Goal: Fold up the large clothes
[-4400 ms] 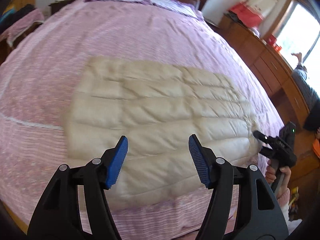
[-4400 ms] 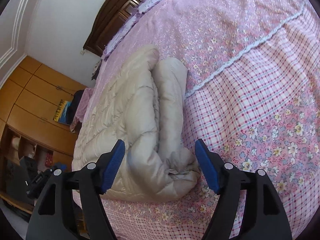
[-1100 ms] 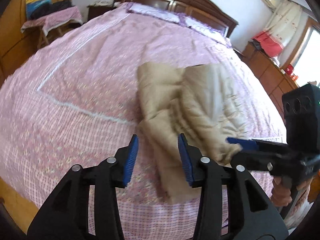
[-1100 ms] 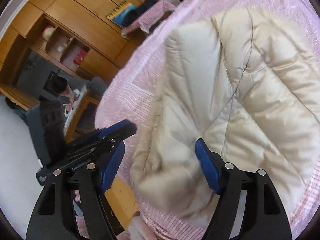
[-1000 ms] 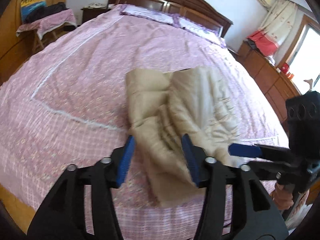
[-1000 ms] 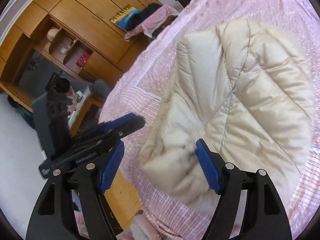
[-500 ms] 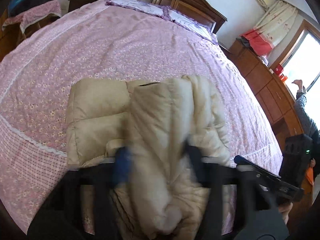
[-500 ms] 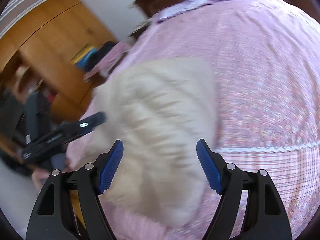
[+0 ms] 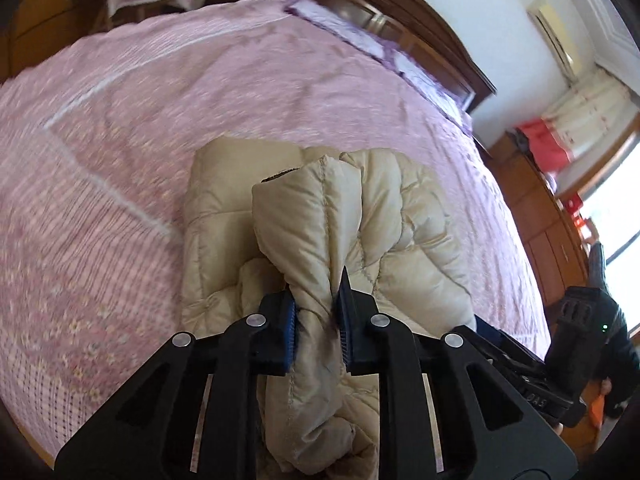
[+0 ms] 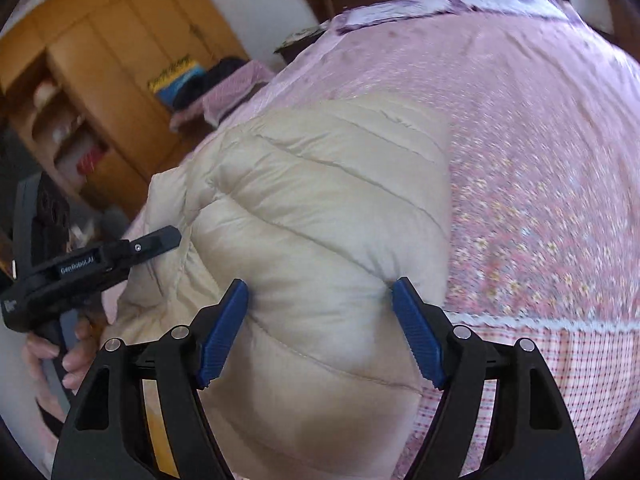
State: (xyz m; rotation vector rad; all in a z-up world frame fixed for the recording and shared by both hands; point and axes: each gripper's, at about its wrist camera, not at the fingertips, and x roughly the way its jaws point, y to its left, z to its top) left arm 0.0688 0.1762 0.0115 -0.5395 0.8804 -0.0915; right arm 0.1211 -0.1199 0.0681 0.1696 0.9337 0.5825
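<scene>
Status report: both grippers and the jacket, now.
Left gripper just closed, pinching a fold of the jacket. Right gripper wide, pads pressing its bulk. Bedspread beneath, nothing obstructing.

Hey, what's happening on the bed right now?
A person is folding a cream quilted puffer jacket on a bed with a pink floral bedspread, using handheld tongs in each hand. The left tongs have just been closing and now pinch a bunched fold of it. The right tongs straddle another bulky section, jaws wide, pads against the fabric.

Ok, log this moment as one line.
left gripper: just closed, pinching beige quilted puffer jacket | right gripper: jaws wide, pressing jacket | pink bedspread
</scene>
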